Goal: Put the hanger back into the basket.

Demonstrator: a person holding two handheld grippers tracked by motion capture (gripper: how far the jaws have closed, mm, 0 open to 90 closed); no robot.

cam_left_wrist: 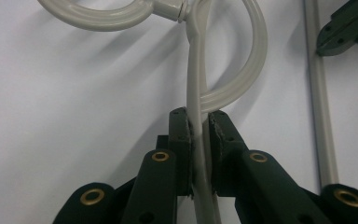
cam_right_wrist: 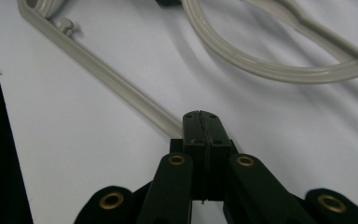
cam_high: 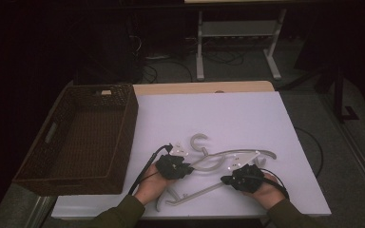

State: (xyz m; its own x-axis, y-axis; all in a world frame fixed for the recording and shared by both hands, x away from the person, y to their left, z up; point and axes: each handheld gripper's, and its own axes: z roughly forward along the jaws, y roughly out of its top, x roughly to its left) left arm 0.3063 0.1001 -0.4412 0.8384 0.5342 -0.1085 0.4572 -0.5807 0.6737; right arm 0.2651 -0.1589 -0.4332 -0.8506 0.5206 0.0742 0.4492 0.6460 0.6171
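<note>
On the bench: a white sheet (cam_high: 228,118) covers most of the top, and pale plastic hangers lie tangled near its front edge.
Hangers: two hangers (cam_high: 218,159) overlap between the two hands; one hook (cam_high: 198,141) curls toward the far side, and a straight bar (cam_high: 197,194) runs along the front.
Left gripper: the left gripper (cam_left_wrist: 198,123) is clamped on a thin upright part of one hanger (cam_left_wrist: 196,84), just below where its curved loops meet. The left hand (cam_high: 153,183) rests low on the sheet.
Right gripper: the right gripper (cam_right_wrist: 201,122) has its jaws pressed together, tips at the sheet, right beside the end of the straight hanger bar (cam_right_wrist: 102,72); whether anything is pinched between them cannot be told. The right hand (cam_high: 262,186) sits near the front right.
Basket: a dark woven basket (cam_high: 123,142) stands on the left side of the bench, just beside the sheet, well apart from the hangers.
</note>
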